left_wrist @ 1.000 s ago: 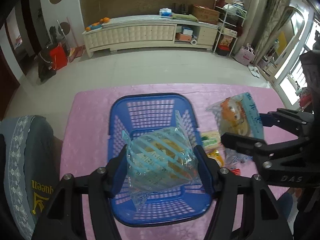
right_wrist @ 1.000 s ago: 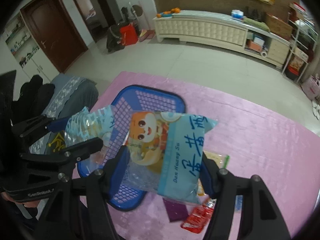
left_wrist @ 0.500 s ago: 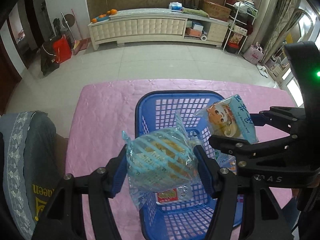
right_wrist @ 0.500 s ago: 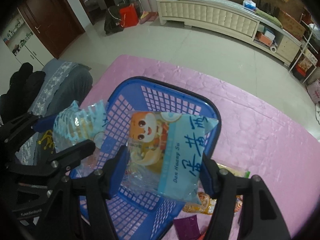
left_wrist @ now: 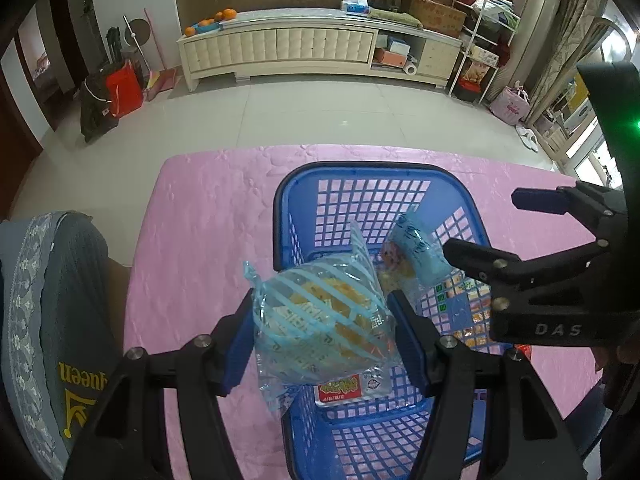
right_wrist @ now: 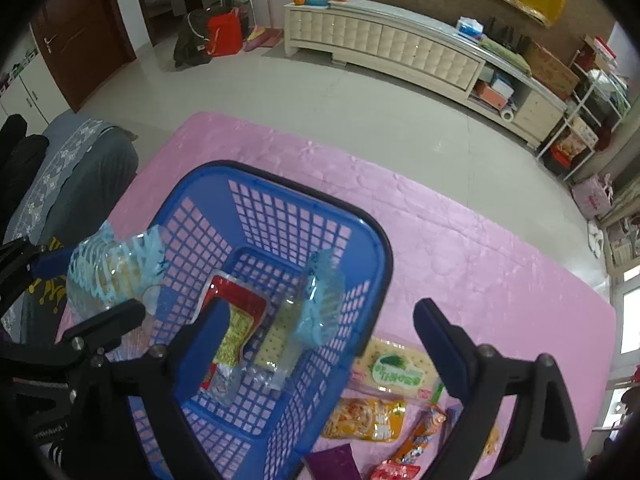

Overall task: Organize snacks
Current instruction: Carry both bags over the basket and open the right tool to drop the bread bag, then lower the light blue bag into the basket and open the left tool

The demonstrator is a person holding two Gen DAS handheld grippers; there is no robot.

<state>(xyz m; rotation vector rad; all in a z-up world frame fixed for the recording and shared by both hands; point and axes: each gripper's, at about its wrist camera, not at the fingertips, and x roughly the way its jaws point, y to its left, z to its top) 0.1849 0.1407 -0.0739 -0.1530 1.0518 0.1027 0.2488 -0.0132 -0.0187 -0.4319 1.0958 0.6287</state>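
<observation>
Snacks drop into the blue basket (right_wrist: 376,240)

Right claw (right_wrist: 316,320) opens, empty, over the fallen cracker packet (right_wrist: 316,304); left claw (left_wrist: 324,320) grips a striped snack bag (left_wrist: 320,316) at nine o'clock.

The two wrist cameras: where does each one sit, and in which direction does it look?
Left wrist: sits on the left gripper, looking steeply down over the blue basket; its fingers clamp the striped snack bag; the right gripper shows at right.
Right wrist: sits on the right gripper, looking steeply down at the basket's near corner; its jaws are opening, and the cartoon snack bag has dropped free into the basket; the left gripper shows at left.
Shared: the basket, both bags, the pink tablecloth, the white cabinet.
</observation>
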